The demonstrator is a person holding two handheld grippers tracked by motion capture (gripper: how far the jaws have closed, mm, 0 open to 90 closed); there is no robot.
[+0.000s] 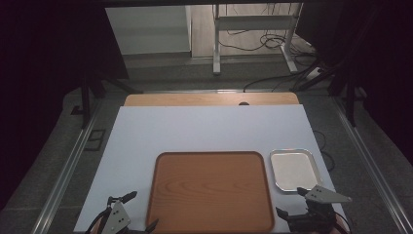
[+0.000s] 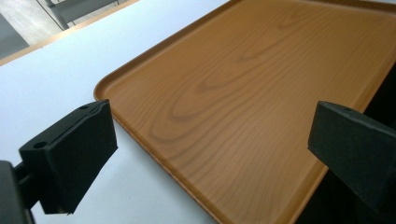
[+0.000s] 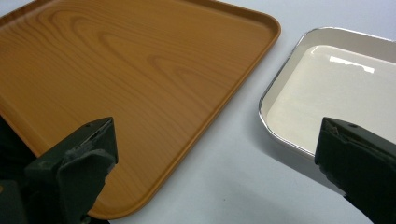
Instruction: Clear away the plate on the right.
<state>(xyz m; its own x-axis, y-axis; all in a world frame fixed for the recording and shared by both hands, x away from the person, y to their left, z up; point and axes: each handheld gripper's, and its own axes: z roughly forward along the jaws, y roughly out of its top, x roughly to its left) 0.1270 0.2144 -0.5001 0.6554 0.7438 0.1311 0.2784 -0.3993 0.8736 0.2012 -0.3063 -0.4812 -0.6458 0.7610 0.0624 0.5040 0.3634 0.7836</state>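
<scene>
While you hold the left gripper (image 1: 131, 210) at the lower left of the high view and the right gripper (image 1: 292, 202) at the lower right, both sets of jaws stand wide apart, gripping nothing. Between them, at lower centre, lies the wooden tray (image 1: 210, 191), bare inside. Just beyond your right gripper sits the small metal tray (image 1: 295, 168), also bare; neither carries readable writing.
</scene>
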